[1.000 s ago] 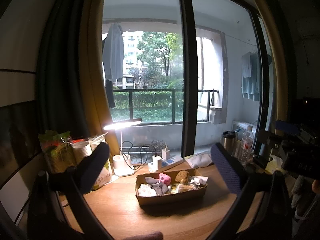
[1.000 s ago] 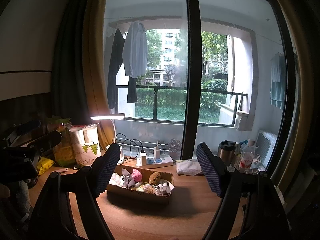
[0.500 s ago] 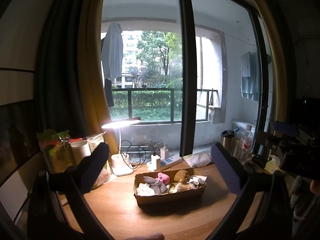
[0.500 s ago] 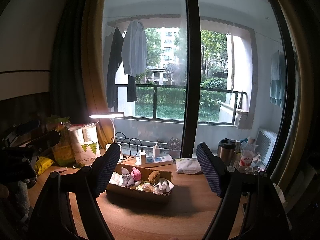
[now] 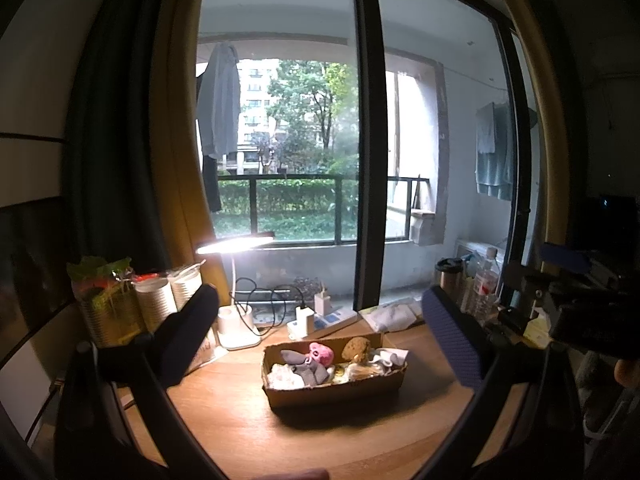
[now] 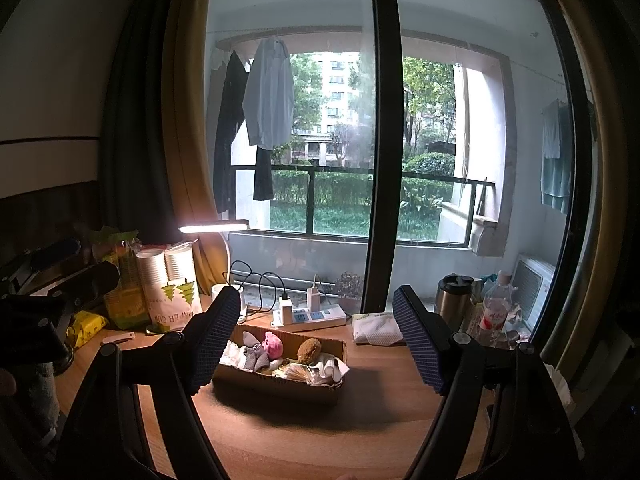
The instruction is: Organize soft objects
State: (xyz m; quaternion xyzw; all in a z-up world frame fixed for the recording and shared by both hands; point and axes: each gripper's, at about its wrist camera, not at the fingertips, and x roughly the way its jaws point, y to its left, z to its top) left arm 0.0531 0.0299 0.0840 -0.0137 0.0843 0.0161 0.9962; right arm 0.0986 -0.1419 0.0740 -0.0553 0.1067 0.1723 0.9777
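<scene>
1. A wooden desk [image 5: 224, 412] fills the lower part of both views, warm brown and lit from the left by one white desk lamp [image 5: 236, 242] whose bar glows at centre left
2. Behind the desk a tall window with a dark centre post [image 6: 380, 140] shows a balcony railing, a hedge, trees and an apartment block; shirts hang outside at upper left, towels at far right
3. A yellow curtain [image 6: 184, 120] and a darker one frame the glass on the left
4. One open cardboard box [image 5: 336, 388] sits at lower centre of the desk, holding the soft objects: one pink plush [image 5: 320, 354], one grey cloth toy [image 5: 310, 370], one brown sponge [image 5: 354, 348], and white fabric pieces at both ends, too jumbled to count
5. Behind the box lies one white power strip [image 6: 312, 317] with two chargers plugged in; one folded white cloth [image 6: 376, 330] lies to its right
6. Two sleeves of paper cups [image 6: 168, 276] stand at centre left beside a green packet; one steel tumbler [image 6: 452, 300] and one plastic bottle [image 6: 494, 308] stand at right
7. The left gripper [image 5: 320, 340] hovers in front of the box, jaws spread wide and holding nothing
8. The right gripper [image 6: 316, 340] likewise sits above the near desk, jaws spread wide and empty, the box showing between its fingers
</scene>
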